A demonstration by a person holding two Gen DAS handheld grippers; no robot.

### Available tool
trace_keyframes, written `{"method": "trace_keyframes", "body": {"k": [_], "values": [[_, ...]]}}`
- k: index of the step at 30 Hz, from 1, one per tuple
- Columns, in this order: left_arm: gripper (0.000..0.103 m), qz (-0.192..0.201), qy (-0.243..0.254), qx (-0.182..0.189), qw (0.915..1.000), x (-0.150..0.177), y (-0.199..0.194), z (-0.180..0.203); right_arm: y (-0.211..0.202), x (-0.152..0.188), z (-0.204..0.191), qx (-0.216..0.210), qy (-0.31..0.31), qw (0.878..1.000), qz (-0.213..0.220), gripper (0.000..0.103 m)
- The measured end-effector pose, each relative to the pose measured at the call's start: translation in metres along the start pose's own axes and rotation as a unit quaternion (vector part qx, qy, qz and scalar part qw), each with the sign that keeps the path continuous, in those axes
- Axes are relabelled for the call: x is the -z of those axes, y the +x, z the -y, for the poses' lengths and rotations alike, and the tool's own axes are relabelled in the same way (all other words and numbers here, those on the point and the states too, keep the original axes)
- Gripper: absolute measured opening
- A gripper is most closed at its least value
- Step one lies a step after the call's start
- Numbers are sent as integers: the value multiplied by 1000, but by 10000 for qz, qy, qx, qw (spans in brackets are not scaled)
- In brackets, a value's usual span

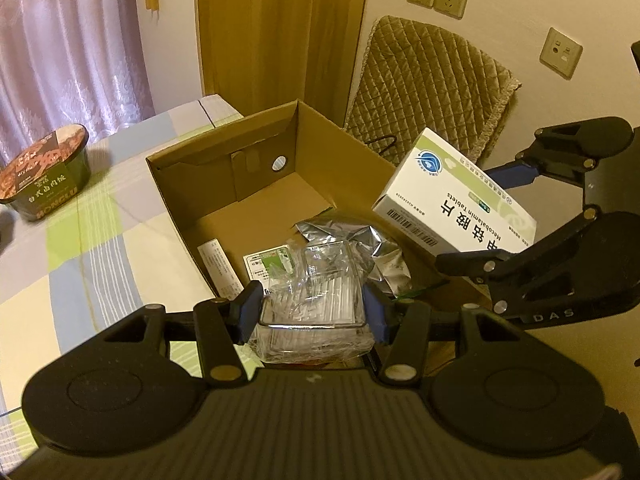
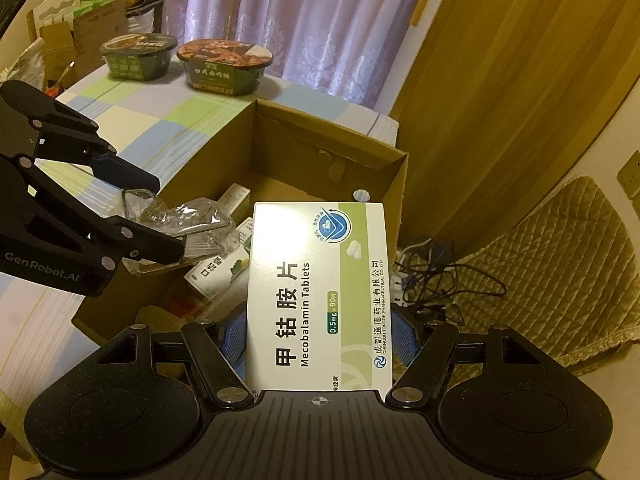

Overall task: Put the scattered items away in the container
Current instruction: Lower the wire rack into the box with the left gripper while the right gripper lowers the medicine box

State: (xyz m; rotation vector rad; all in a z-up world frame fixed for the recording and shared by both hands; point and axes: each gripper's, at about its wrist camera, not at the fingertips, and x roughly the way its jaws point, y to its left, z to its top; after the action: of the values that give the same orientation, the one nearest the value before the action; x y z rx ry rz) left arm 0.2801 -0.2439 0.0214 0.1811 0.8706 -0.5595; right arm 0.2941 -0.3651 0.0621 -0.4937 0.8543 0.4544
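An open cardboard box (image 1: 328,136) (image 2: 280,128) stands on the table with several packets and small cartons on its floor. My left gripper (image 1: 312,308) (image 2: 160,216) is shut on a clear plastic case (image 1: 310,300) (image 2: 192,224), held over the box's near edge. My right gripper (image 2: 318,332) (image 1: 496,216) is shut on a white and green Mecobalamin tablet box (image 2: 320,292) (image 1: 452,196), which hangs above the cardboard box's right side. A silver foil pouch (image 1: 340,228) lies inside the cardboard box.
An instant noodle bowl (image 1: 44,172) (image 2: 226,66) sits on the checked tablecloth (image 1: 80,248) left of the box, with a second bowl (image 2: 138,56) behind it. A quilted chair (image 1: 428,80) (image 2: 560,256) stands by the wall, with tangled cables (image 2: 432,272) on the floor.
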Motion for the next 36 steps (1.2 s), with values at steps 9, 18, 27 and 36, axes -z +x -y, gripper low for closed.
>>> {"method": "trace_keyframes", "body": {"k": [9, 18, 27, 36], "values": [[49, -29, -124, -11, 9999, 1, 9, -3, 9, -4, 3, -14, 132, 9999, -47, 73], [70, 123, -77, -260, 9996, 3, 3, -9, 15, -8, 4, 11, 196, 9998, -48, 73], [80, 212, -491, -430, 9976, 28, -18, -32, 29, -12, 1, -163, 458, 9988, -81, 73], [92, 289, -532, -445, 9972, 41, -27, -29, 29, -8, 5, -192, 881, 9958, 125, 103]]}}
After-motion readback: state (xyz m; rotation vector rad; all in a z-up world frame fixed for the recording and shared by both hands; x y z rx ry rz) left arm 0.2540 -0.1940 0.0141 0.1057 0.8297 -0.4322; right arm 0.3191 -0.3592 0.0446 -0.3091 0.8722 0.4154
